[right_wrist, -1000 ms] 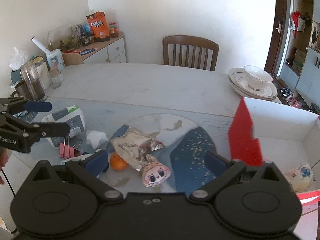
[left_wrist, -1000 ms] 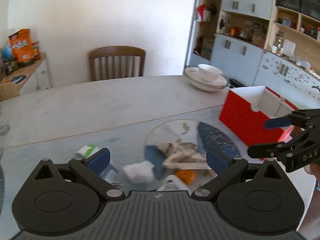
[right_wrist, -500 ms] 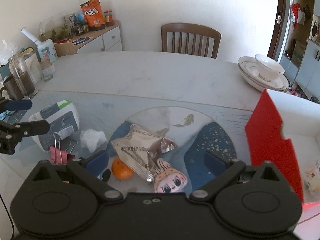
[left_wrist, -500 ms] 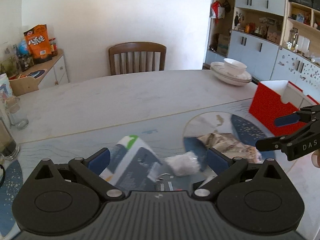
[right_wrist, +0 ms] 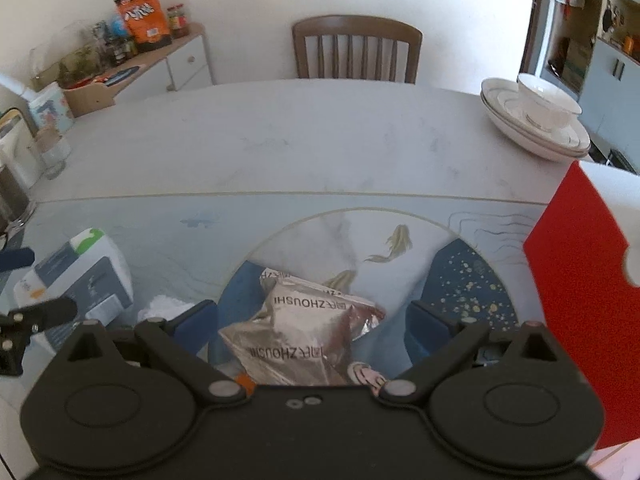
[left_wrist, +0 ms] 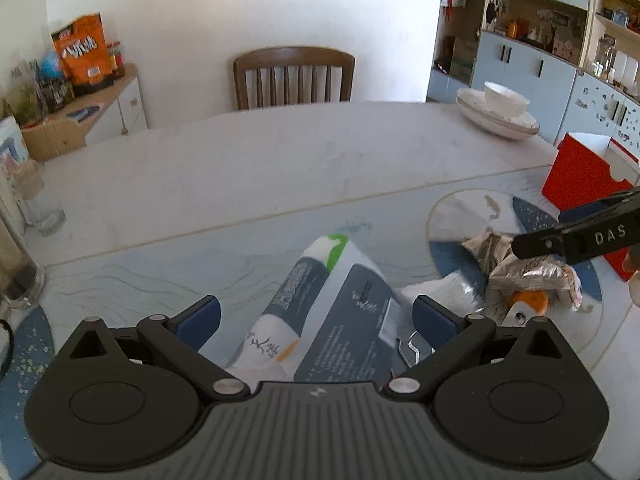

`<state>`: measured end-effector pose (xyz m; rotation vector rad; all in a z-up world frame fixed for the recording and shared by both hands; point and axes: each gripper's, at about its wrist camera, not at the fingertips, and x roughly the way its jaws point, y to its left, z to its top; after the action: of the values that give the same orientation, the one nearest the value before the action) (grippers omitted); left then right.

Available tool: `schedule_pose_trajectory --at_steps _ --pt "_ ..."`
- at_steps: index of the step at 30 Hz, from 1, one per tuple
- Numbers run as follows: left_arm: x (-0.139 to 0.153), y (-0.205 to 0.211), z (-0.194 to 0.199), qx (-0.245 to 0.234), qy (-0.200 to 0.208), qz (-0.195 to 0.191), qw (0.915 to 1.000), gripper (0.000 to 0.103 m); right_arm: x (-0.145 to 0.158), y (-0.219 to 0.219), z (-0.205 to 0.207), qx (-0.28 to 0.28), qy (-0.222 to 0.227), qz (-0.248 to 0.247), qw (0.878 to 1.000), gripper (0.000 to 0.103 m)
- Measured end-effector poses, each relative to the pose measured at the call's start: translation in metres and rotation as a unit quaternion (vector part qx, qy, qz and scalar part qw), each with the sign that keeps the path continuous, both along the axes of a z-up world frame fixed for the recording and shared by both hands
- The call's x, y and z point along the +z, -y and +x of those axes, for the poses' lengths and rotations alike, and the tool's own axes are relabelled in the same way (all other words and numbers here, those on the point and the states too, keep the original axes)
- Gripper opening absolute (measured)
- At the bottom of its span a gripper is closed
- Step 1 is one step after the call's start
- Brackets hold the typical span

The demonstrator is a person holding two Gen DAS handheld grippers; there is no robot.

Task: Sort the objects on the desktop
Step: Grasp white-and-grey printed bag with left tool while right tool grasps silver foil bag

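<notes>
My left gripper is open, its fingers either side of a white and grey tissue pack lying on the table mat. My right gripper is open over a crumpled silver snack bag. An orange and a doll's head lie beside the bag, partly hidden. A white crumpled tissue and a binder clip lie between pack and bag. The red storage box stands at the right. The tissue pack also shows in the right wrist view.
Stacked white plates with a bowl sit at the table's far right. A glass and a jar stand at the left edge. A wooden chair is behind the table. A sideboard with snacks is at the back left.
My left gripper has swung left from the snack bag to over the tissue pack. My right gripper has moved left and lower, from beside the red box to over the snack bag.
</notes>
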<state>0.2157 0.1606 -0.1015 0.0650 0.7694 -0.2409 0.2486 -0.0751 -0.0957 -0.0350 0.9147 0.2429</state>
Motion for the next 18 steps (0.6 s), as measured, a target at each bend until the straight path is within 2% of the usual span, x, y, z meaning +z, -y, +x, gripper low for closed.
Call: schedule_pose_trajectory --at_steps 5,8,14,18 --pt "-0.008 -0.003 0.006 -0.013 -0.011 -0.006 0.9998 0.102 -0.013 -0.003 0.012 -0.026 -0.022 -0.009 0.999 0.098" --pt "-0.013 -0.003 0.009 -0.022 -0.021 -0.009 0.9995 0.102 -0.020 -0.001 0.019 -0.040 -0.042 0.003 0.998 0.097" --pt "-0.020 -0.011 0.028 -0.012 -0.065 -0.050 0.9966 0.102 -0.026 -0.002 0.027 -0.063 -0.075 0.024 0.995 0.095" --pt "-0.028 -0.012 0.040 -0.012 -0.088 -0.048 0.9948 0.102 -0.029 -0.009 0.029 -0.058 -0.088 0.020 0.994 0.094"
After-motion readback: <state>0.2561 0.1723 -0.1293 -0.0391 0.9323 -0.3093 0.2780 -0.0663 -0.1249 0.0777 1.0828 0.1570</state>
